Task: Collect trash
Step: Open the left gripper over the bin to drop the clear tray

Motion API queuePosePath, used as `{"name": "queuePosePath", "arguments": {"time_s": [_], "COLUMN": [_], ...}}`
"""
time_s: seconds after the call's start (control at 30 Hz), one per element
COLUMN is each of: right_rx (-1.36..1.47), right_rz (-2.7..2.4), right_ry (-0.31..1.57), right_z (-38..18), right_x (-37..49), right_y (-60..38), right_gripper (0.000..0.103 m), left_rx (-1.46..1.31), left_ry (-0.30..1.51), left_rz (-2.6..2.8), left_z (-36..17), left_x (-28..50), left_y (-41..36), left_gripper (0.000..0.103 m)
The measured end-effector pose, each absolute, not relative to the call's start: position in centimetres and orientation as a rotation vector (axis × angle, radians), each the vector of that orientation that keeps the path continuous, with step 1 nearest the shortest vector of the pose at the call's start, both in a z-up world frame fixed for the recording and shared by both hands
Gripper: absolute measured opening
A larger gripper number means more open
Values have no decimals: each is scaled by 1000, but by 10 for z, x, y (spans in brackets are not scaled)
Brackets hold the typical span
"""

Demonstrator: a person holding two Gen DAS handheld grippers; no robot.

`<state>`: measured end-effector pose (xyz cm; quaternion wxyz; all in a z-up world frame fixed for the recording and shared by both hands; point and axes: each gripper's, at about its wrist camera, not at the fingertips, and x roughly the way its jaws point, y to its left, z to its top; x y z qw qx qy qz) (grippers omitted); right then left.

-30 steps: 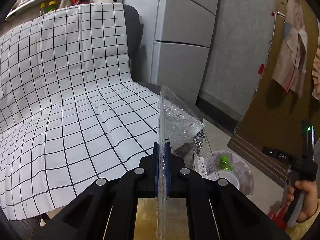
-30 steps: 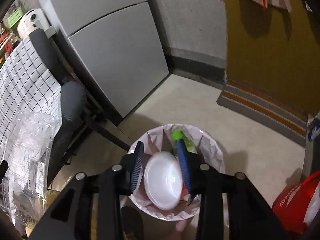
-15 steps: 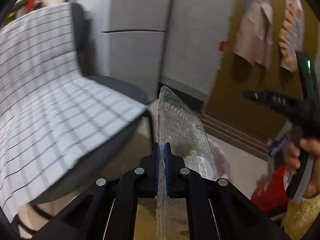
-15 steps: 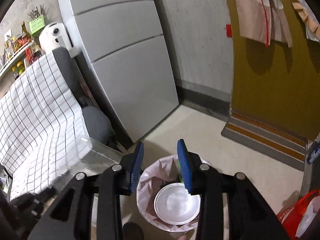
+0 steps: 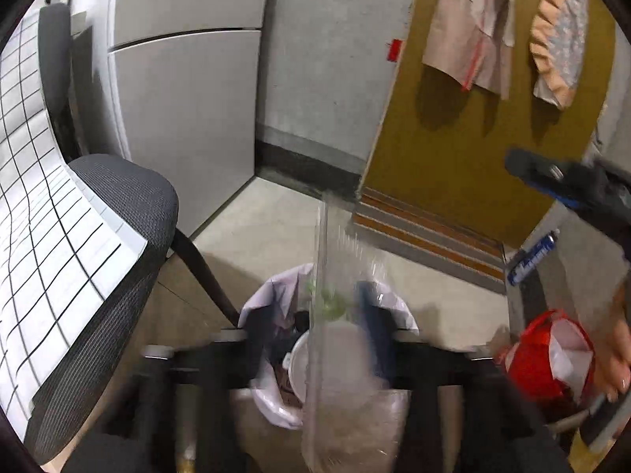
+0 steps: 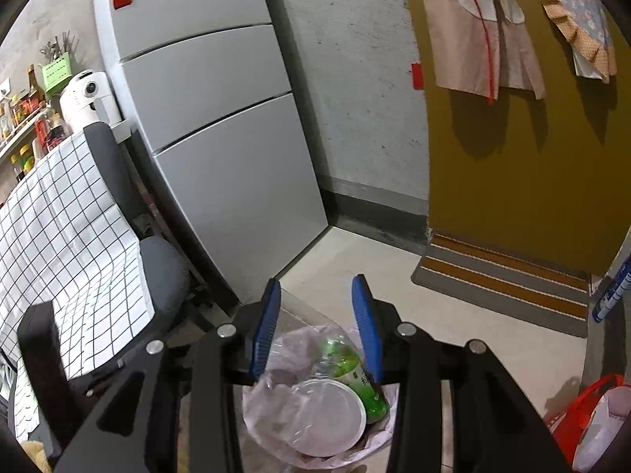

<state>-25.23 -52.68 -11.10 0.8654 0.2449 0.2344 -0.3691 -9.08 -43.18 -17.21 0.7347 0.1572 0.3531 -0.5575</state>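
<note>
Left gripper (image 5: 315,339) swung from chair to above bin (image 5: 272,295); jaws opening, clear tray (image 5: 339,354) between them, dropping binward. Right gripper (image 6: 315,323) empty, opening; plate (image 6: 323,414) already binned.

The left gripper (image 5: 315,327), which a second ago pinched the clear plastic container (image 5: 339,354) beside the checked cloth, now points down over the lined trash bin (image 5: 272,295), its jaws opening and the container standing loose between them. The right gripper (image 6: 317,327), earlier low around the white bowl (image 6: 327,418), is higher, jaws opening, empty, the bowl lying in the bin
</note>
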Motion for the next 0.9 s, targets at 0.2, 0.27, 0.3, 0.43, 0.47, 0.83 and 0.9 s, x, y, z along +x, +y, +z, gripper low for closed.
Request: {"name": "queuePosePath", "arguments": {"time_s": [0.2,0.27,0.3,0.43,0.47,0.83,0.9], "right_rx": [465,448,438,393,385,307,328], "right_rz": [-749,-717,-706,-636,-620,-500,-453], "right_ry": [558,589,604,662,676,726,739], "right_z": [-118,-121,-121,-117,-115,-79,-72], "right_x": [-241,-232,-229,-212,-208,-181,-177], "right_y": [-517,-507,-503,-474,-466,-385,-376], "right_gripper": [42,45,47,58,65,97,97], "left_rx": [336,352,357,366,373,367,358], "left_ry": [764,733,725,717,718,814,799], "left_rz": [-1145,-1079,-1050,-933,-910,-774,-752], "left_z": [-166,-157,-154,-139,-135,-101,-93], "left_x": [-79,-74,-72,-61,-59,-48,-47], "left_y": [-414,-395,-388,-349,-341,-242,-227], "left_gripper": [59,66,75,86,87,93,96]}}
